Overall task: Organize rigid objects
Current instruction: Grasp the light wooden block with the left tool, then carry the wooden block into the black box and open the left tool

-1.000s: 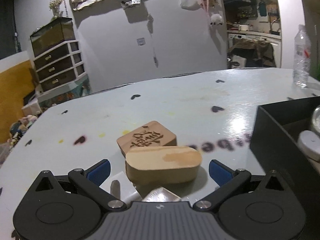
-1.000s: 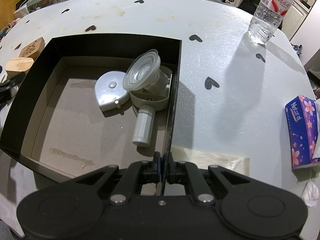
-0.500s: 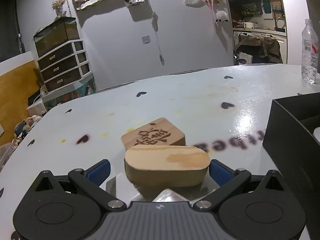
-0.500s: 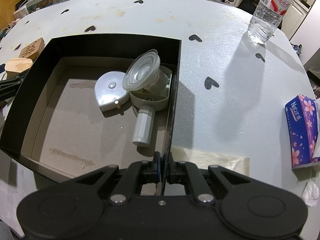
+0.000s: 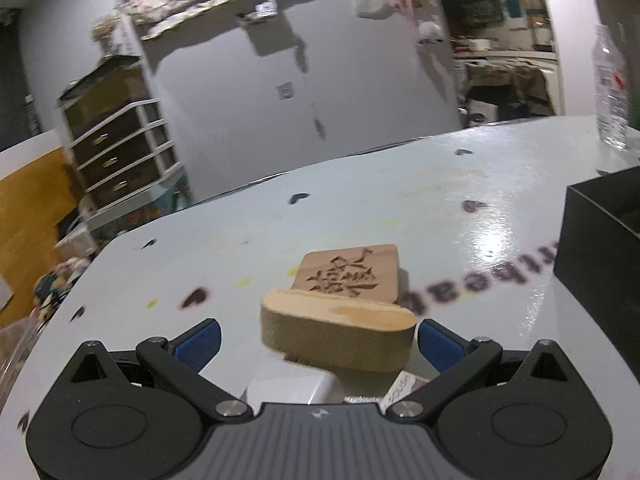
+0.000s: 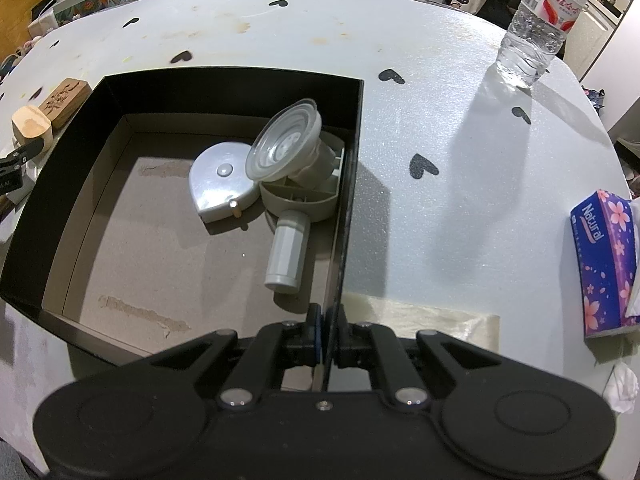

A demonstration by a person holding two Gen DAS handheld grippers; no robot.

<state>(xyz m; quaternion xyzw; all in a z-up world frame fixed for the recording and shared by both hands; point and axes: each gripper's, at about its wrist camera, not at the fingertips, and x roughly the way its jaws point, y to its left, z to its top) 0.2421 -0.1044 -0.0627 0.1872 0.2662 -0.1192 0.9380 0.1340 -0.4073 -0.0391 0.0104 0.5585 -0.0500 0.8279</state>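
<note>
A pale rounded wooden block (image 5: 340,330) lies between the blue pads of my open left gripper (image 5: 318,342); the right pad is close to it, the left pad stands apart. A darker carved wooden block (image 5: 350,276) lies just behind it. Both show at the left in the right wrist view, the pale block (image 6: 32,126) and the carved block (image 6: 64,96). My right gripper (image 6: 325,338) is shut on the right wall of the black box (image 6: 346,184). Inside lie a grey heart-shaped lid (image 6: 222,178), a clear suction cup (image 6: 284,146) and a grey tube (image 6: 288,252).
A water bottle (image 6: 538,16) stands at the far right of the white table (image 6: 440,100). A purple tissue pack (image 6: 606,264) lies at the right edge. A strip of tape (image 6: 420,320) lies by the box. The box corner (image 5: 596,232) is right of the left gripper.
The left gripper has lifted and turned left around the pale block, and the view is blurred. The carved block now appears more upright behind it. The right gripper and box have not moved.
</note>
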